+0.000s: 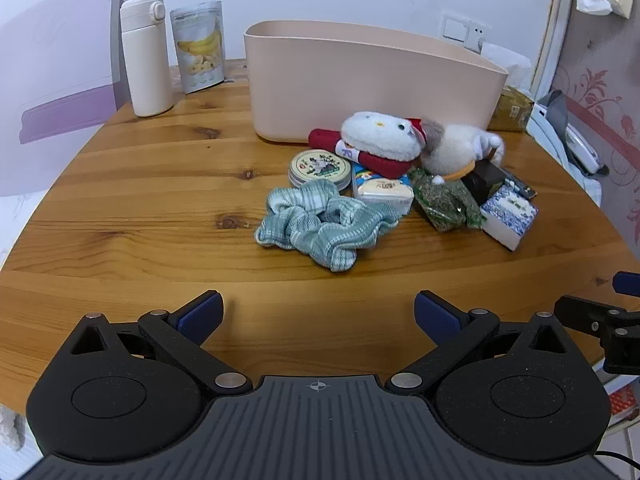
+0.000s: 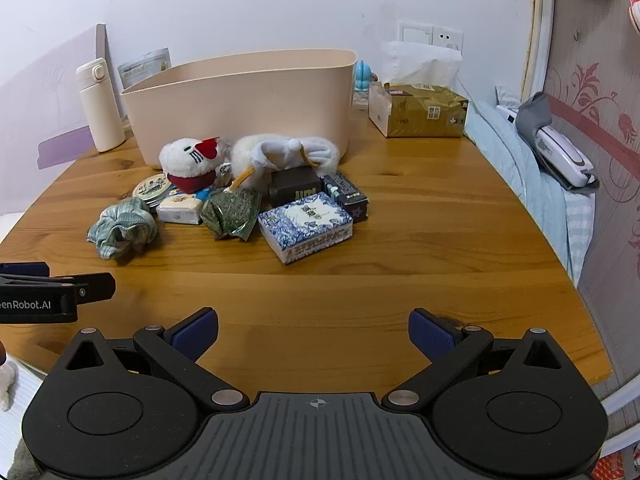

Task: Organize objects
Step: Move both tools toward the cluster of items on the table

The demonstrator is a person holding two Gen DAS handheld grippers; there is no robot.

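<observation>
A pile of small things lies on the wooden table (image 1: 140, 208) in front of a beige bin (image 1: 360, 84) (image 2: 248, 104). It holds a teal checked cloth (image 1: 320, 220) (image 2: 120, 230), a round tin (image 1: 320, 168) (image 2: 151, 190), a white cat plush (image 1: 380, 136) (image 2: 192, 160), a fluffy white plush (image 1: 460, 148) (image 2: 280, 154), a green leaf packet (image 1: 444, 200) (image 2: 232, 212), a blue-patterned box (image 1: 508, 212) (image 2: 308, 224) and a dark box (image 2: 294, 186). My left gripper (image 1: 318, 316) stands open near the table's front, short of the cloth. My right gripper (image 2: 314, 334) is open too, nothing between its fingers.
A cream flask (image 1: 146, 56) and a banana snack pouch (image 1: 198, 46) stand at the back left. A gold tissue box (image 2: 416, 110) sits right of the bin. A bed edge with a white device (image 2: 560, 156) runs along the table's right side.
</observation>
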